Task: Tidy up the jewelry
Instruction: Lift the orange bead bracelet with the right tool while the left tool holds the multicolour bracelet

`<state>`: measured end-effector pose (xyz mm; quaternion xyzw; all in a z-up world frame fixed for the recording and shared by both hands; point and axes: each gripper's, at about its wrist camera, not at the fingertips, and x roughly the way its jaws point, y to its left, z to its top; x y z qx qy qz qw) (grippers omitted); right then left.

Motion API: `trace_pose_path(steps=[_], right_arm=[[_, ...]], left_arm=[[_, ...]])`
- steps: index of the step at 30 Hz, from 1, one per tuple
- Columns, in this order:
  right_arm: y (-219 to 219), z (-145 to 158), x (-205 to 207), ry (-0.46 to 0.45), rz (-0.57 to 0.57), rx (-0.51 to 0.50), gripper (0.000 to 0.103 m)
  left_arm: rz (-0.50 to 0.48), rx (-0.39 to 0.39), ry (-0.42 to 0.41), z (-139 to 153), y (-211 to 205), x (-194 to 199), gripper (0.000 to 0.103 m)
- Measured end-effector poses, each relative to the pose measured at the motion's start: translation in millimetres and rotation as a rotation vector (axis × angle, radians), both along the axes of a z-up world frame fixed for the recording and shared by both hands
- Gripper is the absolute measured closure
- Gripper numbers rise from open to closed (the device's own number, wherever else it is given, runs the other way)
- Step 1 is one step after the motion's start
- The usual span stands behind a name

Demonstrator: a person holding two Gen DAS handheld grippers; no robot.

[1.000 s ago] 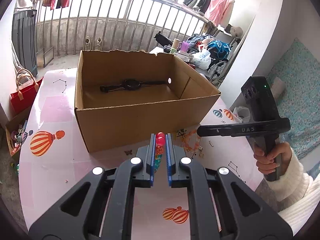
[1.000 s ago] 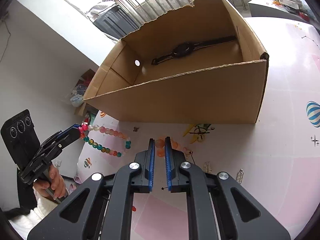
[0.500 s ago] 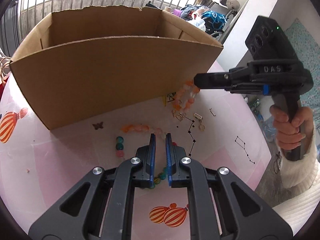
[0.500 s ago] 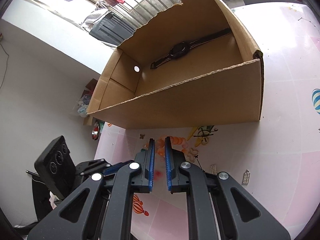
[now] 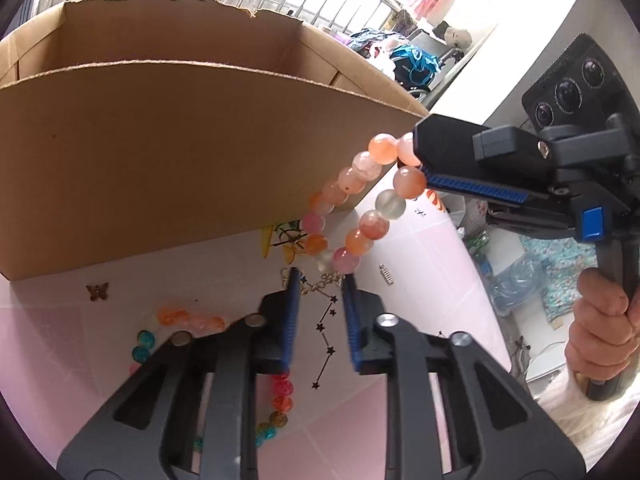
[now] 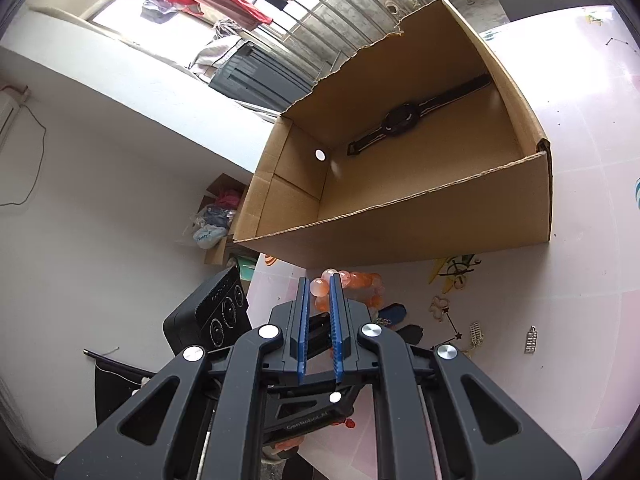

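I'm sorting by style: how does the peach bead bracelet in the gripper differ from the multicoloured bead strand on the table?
The peach bracelet hangs in the air, pinched by the right gripper; the multicoloured strand lies flat on the table. The peach bracelet shows peach, pink and milky beads; the multicoloured strand adds teal and magenta. Both are round beads, outside the cardboard box.

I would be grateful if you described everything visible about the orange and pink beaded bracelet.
The orange and pink beaded bracelet is a loop of glossy round beads, orange, pink and some cloudy white, like glass or stone. The right gripper pinches its top, so it hangs stretched in front of the cardboard box, its lowest beads near the table.
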<state>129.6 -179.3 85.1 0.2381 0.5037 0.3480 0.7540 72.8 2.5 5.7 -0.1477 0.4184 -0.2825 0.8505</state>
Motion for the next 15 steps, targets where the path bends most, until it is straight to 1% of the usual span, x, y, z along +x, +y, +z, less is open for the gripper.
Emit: trace_pose_path(steps=[4,6,9,13,15], right_arm=[[-5.2,4.3,-0.2,-0.027,-0.017,-0.017,0.093],[-9.2,6.2,0.7,-0.045,-0.038,-0.025,0.093],[-15.2,4.0,5.0,-0.041,-0.057,-0.006,0.093],[-21.7,3.2,6.7,-0.040,-0.072,-0.009,0.093],[-21.3,3.4,6.5,-0.044,-0.071,-0.017,0.093]], left_arm=[[0.015,-0.009,-0.035,6.0,0.6,-7.6,0.101],[-0.013,-0.002,-0.024,6.5,-3.0,-10.2,0.101],[-0.036,0.020,-0.008,4.6,-6.3,-15.2,0.101],[-0.058,0.038,0.021,0.3,-6.3,-19.5,0.101],[-0.072,0.059,0.026,-0.5,-11.6,-17.3,0.101]])
